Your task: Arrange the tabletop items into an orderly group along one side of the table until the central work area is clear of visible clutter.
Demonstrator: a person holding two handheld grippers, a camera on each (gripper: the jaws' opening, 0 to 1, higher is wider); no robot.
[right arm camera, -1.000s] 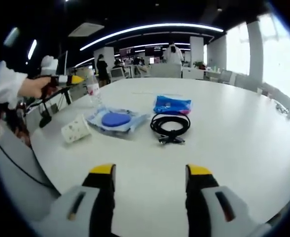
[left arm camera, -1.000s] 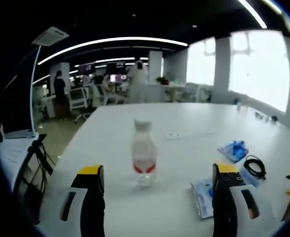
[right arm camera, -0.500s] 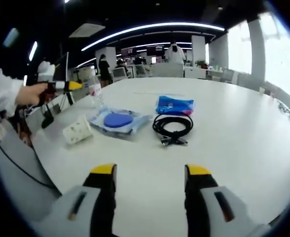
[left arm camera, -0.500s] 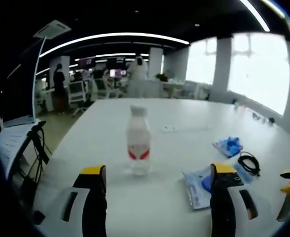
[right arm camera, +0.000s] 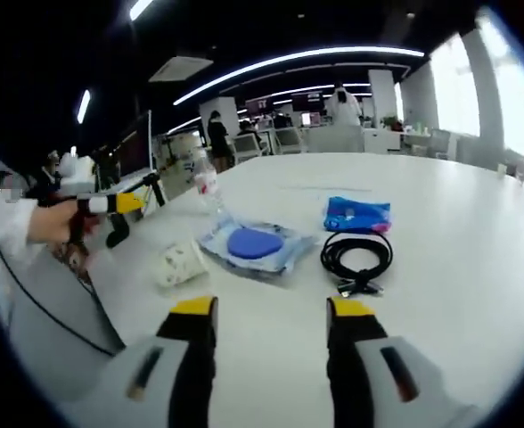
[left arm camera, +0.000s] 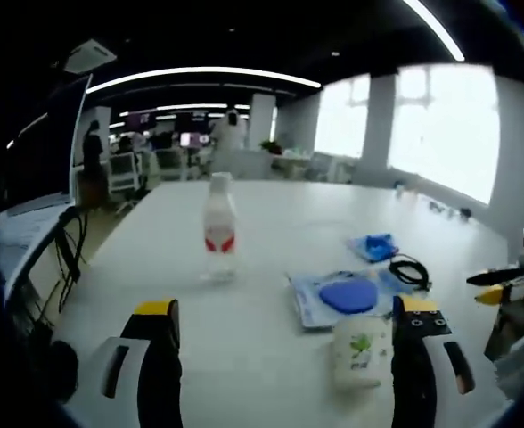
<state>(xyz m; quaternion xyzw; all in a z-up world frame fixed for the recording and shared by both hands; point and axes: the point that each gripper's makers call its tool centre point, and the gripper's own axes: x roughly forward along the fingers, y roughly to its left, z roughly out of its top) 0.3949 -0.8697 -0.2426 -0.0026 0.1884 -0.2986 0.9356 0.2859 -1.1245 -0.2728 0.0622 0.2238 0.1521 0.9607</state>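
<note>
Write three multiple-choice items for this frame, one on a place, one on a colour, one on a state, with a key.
1. Where does the coiled black cable lie?
A. Under the paper cup
B. On the white table, just in front of the blue packet
C. Inside the clear bag

2. What colour is the round pad in the clear bag?
A. Blue
B. Red
C. Green

3. How does the paper cup sit?
A. Upright
B. Stacked on the bottle
C. Tipped on its side

Key: 1 B, the right gripper view shows the cable on bare table beside the packet. 2 A, the disc reads blue in both views. 3 C, its wall lies along the table, while the plastic bottle stands upright apart from it.
</note>
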